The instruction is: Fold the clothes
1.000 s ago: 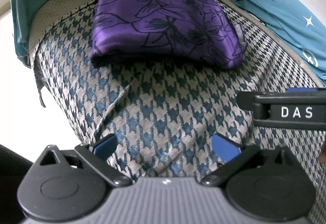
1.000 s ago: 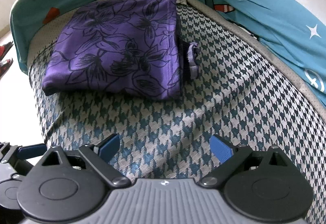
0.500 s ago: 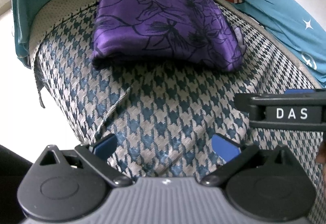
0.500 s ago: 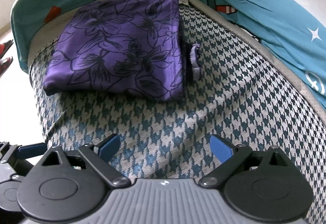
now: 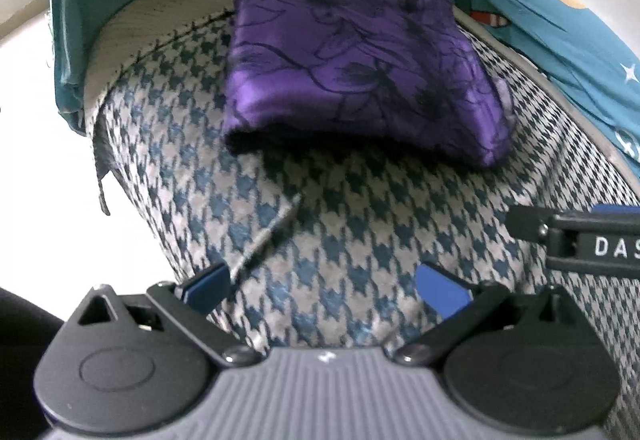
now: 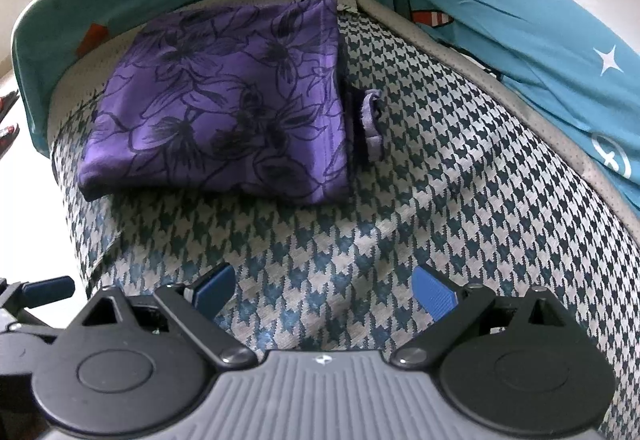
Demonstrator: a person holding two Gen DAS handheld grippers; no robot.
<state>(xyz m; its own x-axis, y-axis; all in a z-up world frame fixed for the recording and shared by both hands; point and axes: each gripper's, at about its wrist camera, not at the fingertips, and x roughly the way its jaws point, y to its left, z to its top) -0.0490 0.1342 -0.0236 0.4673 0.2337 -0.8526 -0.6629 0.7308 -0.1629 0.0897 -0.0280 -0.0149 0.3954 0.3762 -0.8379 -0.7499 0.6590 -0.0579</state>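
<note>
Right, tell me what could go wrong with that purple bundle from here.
1. A loose strap sticks out of the folded purple garment on its right side; it may snag or pull the fold open if lifted.
2. The garment lies near the left edge of the houndstooth cover, so a nudge that way might slide it off.

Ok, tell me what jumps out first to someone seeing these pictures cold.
A folded purple garment with a dark floral print lies on the houndstooth cover, a small purple loop sticking out at its right edge. Behind it hangs a teal cartoon-print sheet. In the foreground, the left hand-held gripper and right hand-held gripper both stand open and empty, well short of the garment.
</note>
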